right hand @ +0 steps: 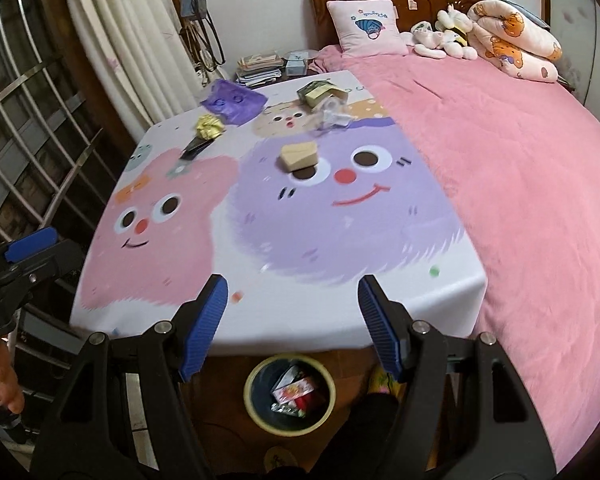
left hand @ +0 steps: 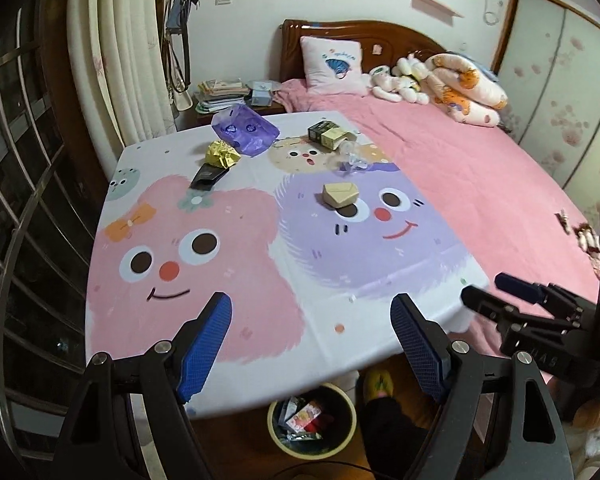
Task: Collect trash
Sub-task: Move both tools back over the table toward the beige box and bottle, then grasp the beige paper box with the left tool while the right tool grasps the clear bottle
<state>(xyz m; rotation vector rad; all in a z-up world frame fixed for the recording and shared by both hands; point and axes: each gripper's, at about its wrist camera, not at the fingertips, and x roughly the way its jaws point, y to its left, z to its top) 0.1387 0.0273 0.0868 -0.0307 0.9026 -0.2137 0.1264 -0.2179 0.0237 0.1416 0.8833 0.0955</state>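
Trash lies on a cartoon tablecloth (left hand: 228, 264): a tan carton (left hand: 340, 195) (right hand: 299, 156) mid-table, a crumpled yellow wrapper (left hand: 221, 153) (right hand: 209, 126) on a black packet (left hand: 207, 176), a purple bag (left hand: 244, 125) (right hand: 233, 102), a green box (left hand: 327, 133) (right hand: 320, 93) and clear plastic (left hand: 349, 158) (right hand: 332, 117) at the far end. A bin (left hand: 312, 420) (right hand: 291, 394) with wrappers stands on the floor below the near edge. My left gripper (left hand: 312, 312) is open and empty above the near edge. My right gripper (right hand: 292, 292) is open and empty; it also shows in the left wrist view (left hand: 488, 290).
A pink bed (right hand: 520, 168) runs along the table's right side, with a pillow (left hand: 334, 65) and plush toys (left hand: 404, 80). A nightstand with papers (left hand: 224, 94) stands behind the table. Curtain and barred window (left hand: 28, 184) are on the left. A slippered foot (left hand: 378, 386) stands beside the bin.
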